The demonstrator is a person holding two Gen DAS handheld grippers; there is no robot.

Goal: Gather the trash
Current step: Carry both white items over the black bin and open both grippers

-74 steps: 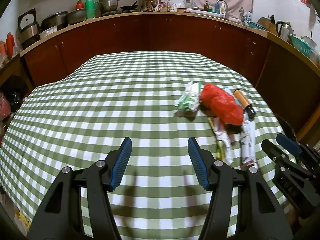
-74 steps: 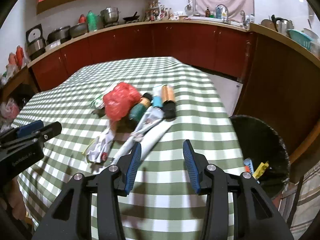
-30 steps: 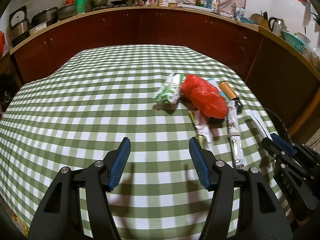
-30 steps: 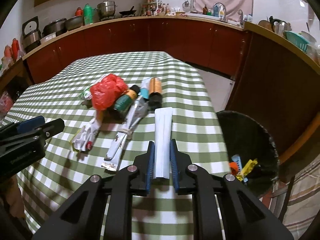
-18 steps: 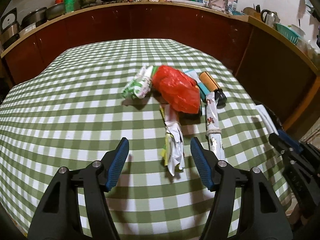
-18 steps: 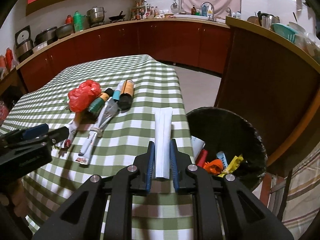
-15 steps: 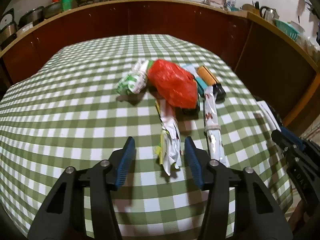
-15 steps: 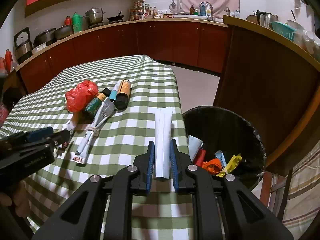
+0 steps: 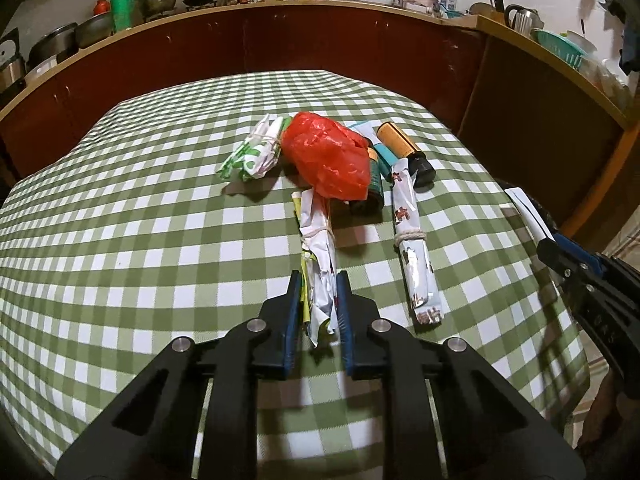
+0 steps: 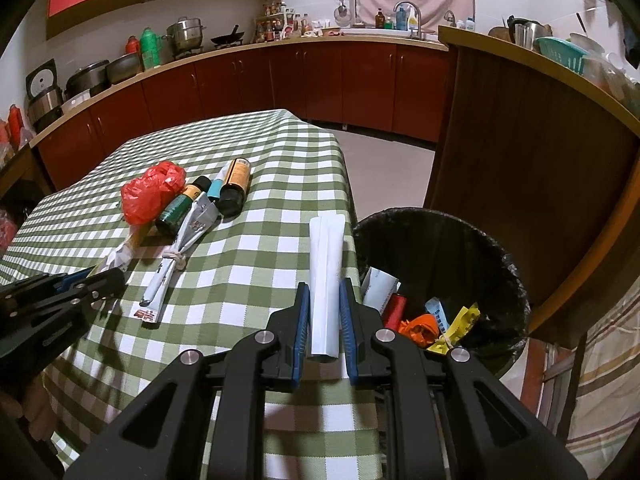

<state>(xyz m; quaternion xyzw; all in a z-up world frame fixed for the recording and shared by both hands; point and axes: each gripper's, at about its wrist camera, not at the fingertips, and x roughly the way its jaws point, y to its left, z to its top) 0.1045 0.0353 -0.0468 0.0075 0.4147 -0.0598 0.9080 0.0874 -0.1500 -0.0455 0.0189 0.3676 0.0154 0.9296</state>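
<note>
- The right tongs (image 10: 324,312) pinch a folded white paper (image 10: 326,264), held at the surface's edge with the bin (image 10: 496,248) just right of them; release comes once over it.
- The left tongs (image 9: 319,304) have narrowed around a tied wrapper (image 9: 320,264) lying ahead on the surface (image 9: 120,240); next, lift it.

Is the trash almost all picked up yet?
Not quite. Some trash already sits in the black bin. The right gripper holds a white paper roll, and the left gripper pinches a crumpled wrapper. The red bag, two bottles and a tied wrapper are left.
</note>
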